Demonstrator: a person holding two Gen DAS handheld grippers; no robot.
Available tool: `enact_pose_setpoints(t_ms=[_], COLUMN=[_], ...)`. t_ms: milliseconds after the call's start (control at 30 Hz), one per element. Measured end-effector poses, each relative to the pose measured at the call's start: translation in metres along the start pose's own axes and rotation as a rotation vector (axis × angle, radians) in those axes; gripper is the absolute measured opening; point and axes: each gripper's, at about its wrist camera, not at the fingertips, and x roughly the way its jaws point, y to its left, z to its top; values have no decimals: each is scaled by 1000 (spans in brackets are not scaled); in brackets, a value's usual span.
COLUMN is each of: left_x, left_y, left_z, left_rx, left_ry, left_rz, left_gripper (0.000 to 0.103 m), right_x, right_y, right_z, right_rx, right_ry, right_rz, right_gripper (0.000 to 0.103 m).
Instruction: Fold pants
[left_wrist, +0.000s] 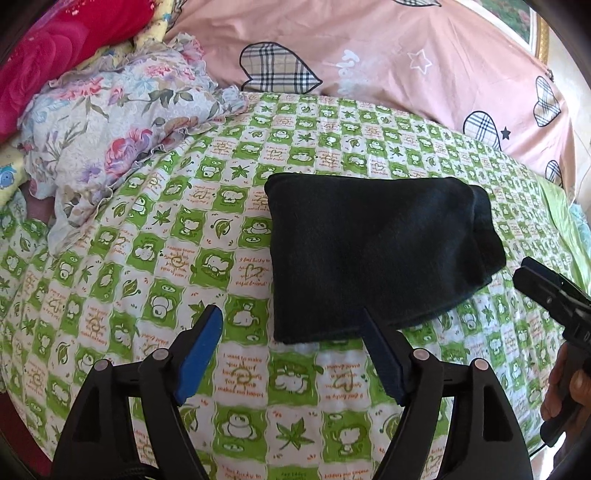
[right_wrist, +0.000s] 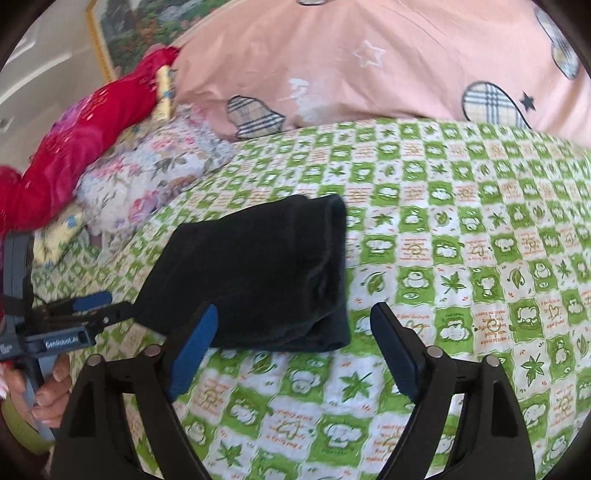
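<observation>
Folded dark pants (left_wrist: 376, 254) lie on the bed (left_wrist: 155, 236), both grippers released.

The pants' folds are hard to read in the dark cloth, and the bed's edges are cut off by both views. The bundle lies toward the middle of the green checked cover, below the pink quilt (left_wrist: 388, 48). The left gripper (left_wrist: 291, 328) has its fingers spread wide, holding nothing; its right finger (left_wrist: 380, 354) overlaps the bundle's near edge, contact unclear. The right gripper (right_wrist: 291, 325) is likewise spread and empty, with the bundle's near right corner between its fingers.
</observation>
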Motion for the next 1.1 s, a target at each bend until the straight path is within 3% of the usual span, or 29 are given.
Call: enact_pose_setpoints(t_ms=[467, 1100], left_x=[-21, -7], left_y=[-7, -11], left_z=[-23, -30], left_rx=[23, 53], left_ry=[-52, -43], left_rz=[23, 19], left_gripper=[81, 81], right_x=[-13, 1], right_y=[37, 41], right_z=[-20, -31], right_rx=[-141, -165], right_ry=[-46, -24], right_rz=[9, 30], right_gripper=[95, 98])
